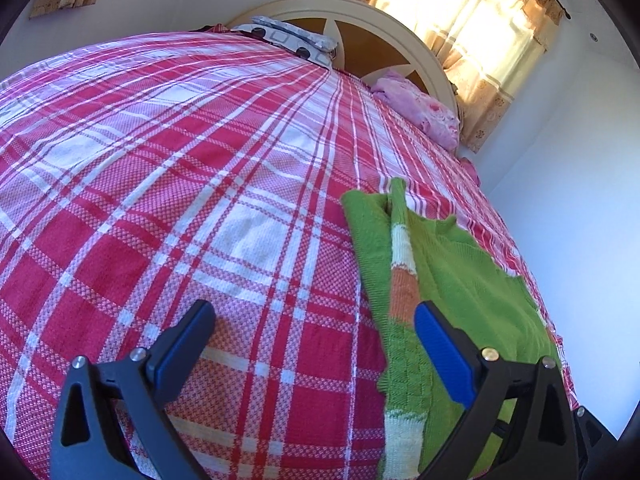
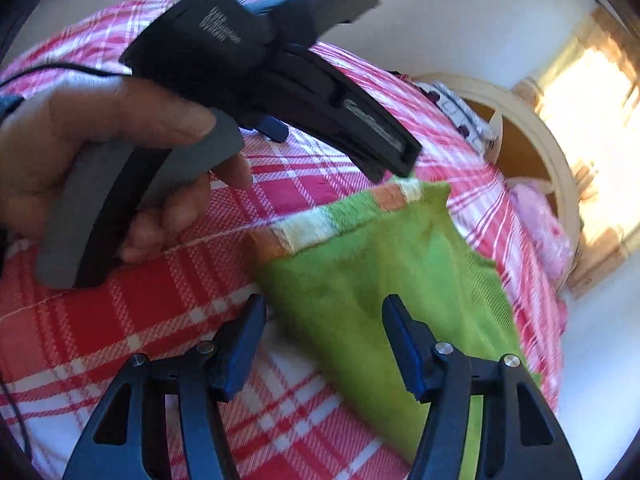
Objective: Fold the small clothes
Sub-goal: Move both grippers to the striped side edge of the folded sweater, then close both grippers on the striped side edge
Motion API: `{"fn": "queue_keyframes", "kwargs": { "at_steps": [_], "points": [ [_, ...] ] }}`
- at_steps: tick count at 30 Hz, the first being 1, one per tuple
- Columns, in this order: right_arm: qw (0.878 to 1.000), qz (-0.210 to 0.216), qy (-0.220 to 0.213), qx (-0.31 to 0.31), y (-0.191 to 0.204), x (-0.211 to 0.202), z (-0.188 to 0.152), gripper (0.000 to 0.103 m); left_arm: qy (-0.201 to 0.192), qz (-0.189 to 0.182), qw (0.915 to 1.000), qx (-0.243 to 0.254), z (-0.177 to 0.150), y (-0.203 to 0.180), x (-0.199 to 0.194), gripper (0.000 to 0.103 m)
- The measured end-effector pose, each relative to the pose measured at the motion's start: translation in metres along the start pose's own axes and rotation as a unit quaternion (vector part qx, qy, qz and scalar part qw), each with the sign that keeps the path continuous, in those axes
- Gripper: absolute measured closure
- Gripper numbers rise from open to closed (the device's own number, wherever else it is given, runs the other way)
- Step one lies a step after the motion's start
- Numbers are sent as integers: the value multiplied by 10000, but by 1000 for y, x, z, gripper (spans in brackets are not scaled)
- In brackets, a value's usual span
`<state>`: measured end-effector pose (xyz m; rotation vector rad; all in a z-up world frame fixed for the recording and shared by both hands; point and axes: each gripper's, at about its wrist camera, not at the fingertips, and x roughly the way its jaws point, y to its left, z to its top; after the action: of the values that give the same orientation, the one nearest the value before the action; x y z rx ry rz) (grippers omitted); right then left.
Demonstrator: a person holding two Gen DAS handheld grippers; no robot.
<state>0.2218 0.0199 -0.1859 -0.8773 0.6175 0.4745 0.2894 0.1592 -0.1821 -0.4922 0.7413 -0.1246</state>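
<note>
I hold 2 grippers over a bed with a red, pink and white checked bedspread (image 1: 200, 184). My left gripper (image 1: 316, 336) has its jaws wide open, and nothing is between them. Its left finger stands above the bare bedspread, and its right finger stands above the edge of a green knitted garment (image 1: 452, 272). This garment lies flat on the bedspread, near the right side of the bed. Along its left border runs a band with white and orange blocks, and 1 layer of the green cloth lies folded over another.

My right gripper (image 2: 324, 340) is open too, with both blue pads apart and empty. In the right wrist view the green garment (image 2: 368, 280) lies just in front of these fingers and continues under the right one. The picture is a little blurred there, so I cannot tell if the fingers touch the cloth. In the same view I see my left hand (image 2: 92, 152) around the grey handle of the left gripper, which hangs above the far edge of the garment.

At the head of the bed stands a round cream headboard (image 1: 352, 20) with brown panels. Against it lie a grey patterned pillow (image 1: 292, 38) and a pink pillow (image 1: 424, 114). Behind it a curtain (image 1: 480, 28) glows with sunlight
</note>
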Motion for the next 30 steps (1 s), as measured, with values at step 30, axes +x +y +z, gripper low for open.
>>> {"fn": "queue_keyframes", "kwargs": {
  "at_steps": [30],
  "points": [
    [9990, -195, -246, 305, 20, 5, -10, 78, 854, -865, 9909, 573, 49, -36, 77, 42]
  ]
}}
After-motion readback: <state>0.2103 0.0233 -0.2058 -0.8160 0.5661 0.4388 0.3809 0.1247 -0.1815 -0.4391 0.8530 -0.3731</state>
